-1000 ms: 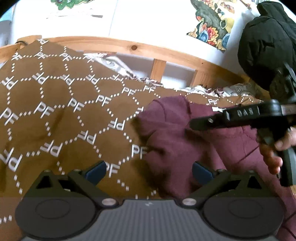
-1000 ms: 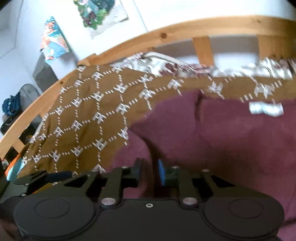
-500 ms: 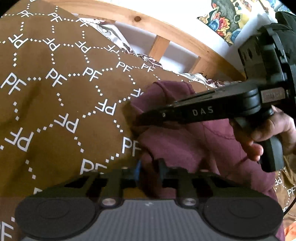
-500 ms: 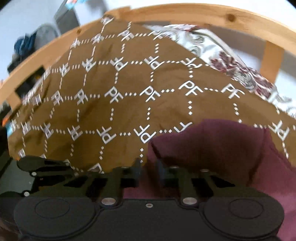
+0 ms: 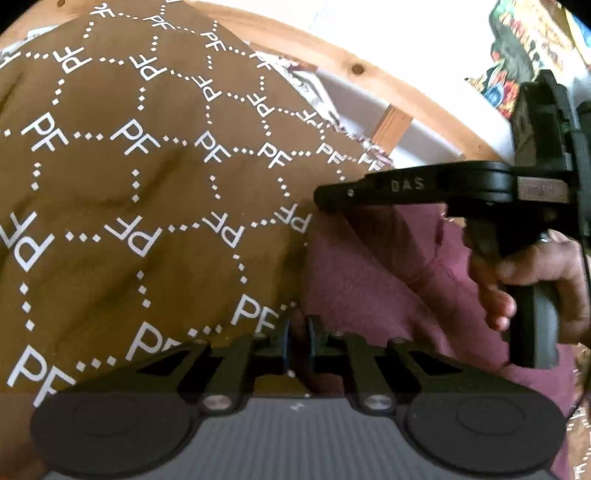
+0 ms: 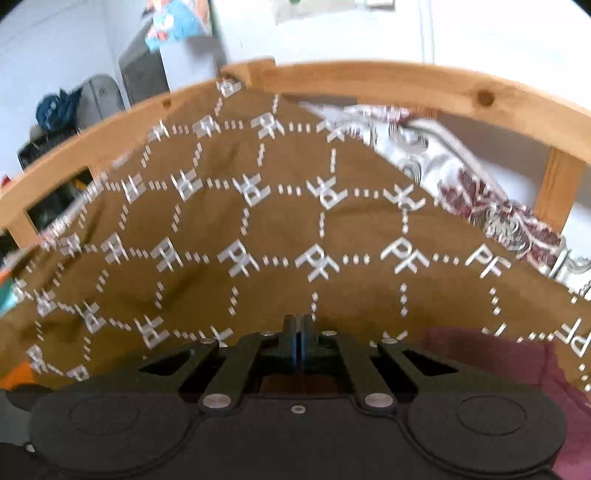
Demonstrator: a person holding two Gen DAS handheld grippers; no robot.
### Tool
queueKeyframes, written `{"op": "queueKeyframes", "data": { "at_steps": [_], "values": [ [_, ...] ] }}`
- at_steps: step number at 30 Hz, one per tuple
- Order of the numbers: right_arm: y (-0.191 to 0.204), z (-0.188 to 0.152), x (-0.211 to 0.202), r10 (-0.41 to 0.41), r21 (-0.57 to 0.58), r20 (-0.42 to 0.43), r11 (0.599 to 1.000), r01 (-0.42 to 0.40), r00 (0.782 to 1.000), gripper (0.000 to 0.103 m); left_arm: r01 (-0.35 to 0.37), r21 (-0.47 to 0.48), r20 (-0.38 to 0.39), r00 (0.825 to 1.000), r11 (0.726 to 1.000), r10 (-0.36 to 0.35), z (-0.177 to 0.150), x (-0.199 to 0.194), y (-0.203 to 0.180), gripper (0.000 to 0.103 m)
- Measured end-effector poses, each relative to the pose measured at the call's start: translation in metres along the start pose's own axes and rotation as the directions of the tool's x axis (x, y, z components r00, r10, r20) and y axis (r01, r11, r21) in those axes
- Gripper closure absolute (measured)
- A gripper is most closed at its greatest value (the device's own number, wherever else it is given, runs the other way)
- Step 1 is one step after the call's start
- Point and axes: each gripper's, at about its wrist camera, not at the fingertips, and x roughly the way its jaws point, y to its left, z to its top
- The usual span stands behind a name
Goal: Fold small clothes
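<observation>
Both grippers pinch the maroon garment (image 5: 373, 291) on the brown blanket (image 5: 147, 192): left gripper (image 5: 299, 341) on its edge; right gripper (image 6: 298, 341) clamped tight; next, carry the fold across evenly.

This is a bedroom in a home. A bed with a curved pine frame (image 6: 406, 83) and upright wooden slats (image 5: 391, 123) fills both views, spread with a brown blanket (image 5: 147, 184) printed with white "PF" letters joined by dotted hexagons. Past the blanket's far edge lies a floral sheet (image 6: 480, 199) in white, grey and maroon. The walls are plain white, with a colourful patterned cloth or poster (image 5: 517, 55) hanging on one side and another bright picture (image 6: 177, 22) on the other. In the corner beyond the bed frame stand a dark cabinet (image 6: 142, 74) and a grey rounded object with a blue bundle (image 6: 55, 109) beside it.
</observation>
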Motion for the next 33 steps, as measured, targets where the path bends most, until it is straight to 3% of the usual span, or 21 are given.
{"op": "queueKeyframes", "data": {
  "at_steps": [1, 3, 4, 5, 6, 7, 9, 15, 20, 23, 25, 29, 33],
  "values": [
    [-0.003, -0.004, -0.002, 0.008, 0.024, 0.006, 1.0, -0.008, 1.0, 0.09, -0.029, 0.007, 0.001, 1.0, 1.0, 0.029, 0.0, 0.0, -0.001, 0.089],
    [-0.01, -0.014, -0.016, 0.032, 0.082, 0.042, 0.996, -0.035, 0.999, 0.063, -0.055, 0.028, 0.001, 0.998, 0.998, 0.055, 0.001, 0.0, -0.005, 0.08],
    [-0.014, -0.019, -0.025, 0.035, 0.107, 0.058, 0.993, -0.041, 0.998, 0.054, -0.059, 0.031, 0.005, 0.998, 0.998, 0.059, 0.001, -0.002, -0.005, 0.074],
    [-0.019, -0.026, -0.038, 0.025, 0.123, 0.077, 0.992, -0.034, 0.997, 0.042, -0.06, 0.034, 0.008, 0.998, 0.998, 0.06, 0.002, -0.003, -0.007, 0.055],
    [-0.023, -0.032, -0.051, 0.008, 0.134, 0.091, 0.991, -0.02, 0.996, 0.038, -0.062, 0.034, 0.014, 0.998, 0.998, 0.061, 0.002, -0.005, -0.007, 0.035],
    [-0.027, -0.04, -0.066, -0.01, 0.148, 0.101, 0.989, -0.005, 0.995, 0.037, -0.064, 0.032, 0.026, 0.998, 0.997, 0.063, 0.002, -0.007, -0.008, 0.03],
    [-0.033, -0.057, -0.092, -0.051, 0.182, 0.108, 0.983, 0.031, 0.993, 0.026, -0.062, 0.043, 0.05, 0.997, 0.997, 0.06, 0.002, -0.012, -0.011, 0.025],
    [-0.039, -0.136, -0.17, -0.182, 0.306, 0.111, 0.942, 0.14, 0.977, 0.006, -0.073, 0.14, 0.076, 0.995, 0.987, 0.063, -0.004, -0.015, -0.034, 0.007],
    [-0.026, -0.209, -0.214, -0.28, 0.366, 0.049, 0.898, 0.243, 0.959, 0.005, -0.114, 0.228, 0.021, 0.993, 0.967, 0.113, -0.019, -0.007, -0.052, 0.006],
    [-0.016, -0.239, -0.226, -0.375, 0.382, -0.023, 0.853, 0.355, 0.927, 0.016, -0.131, 0.235, -0.001, 0.991, 0.963, 0.135, -0.023, -0.006, -0.056, 0.006],
    [-0.013, -0.252, -0.237, -0.408, 0.384, -0.03, 0.838, 0.388, 0.912, 0.021, -0.125, 0.223, -0.006, 0.992, 0.967, 0.129, -0.024, -0.006, -0.056, 0.006],
    [-0.012, -0.264, -0.244, -0.374, 0.422, -0.021, 0.837, 0.347, 0.927, 0.025, -0.138, 0.258, -0.012, 0.989, 0.956, 0.146, -0.025, -0.003, -0.064, 0.006],
    [-0.014, -0.266, -0.235, -0.317, 0.435, -0.019, 0.851, 0.293, 0.948, 0.044, -0.173, 0.296, -0.01, 0.983, 0.939, 0.184, -0.028, 0.006, -0.07, 0.006]
  ]
}}
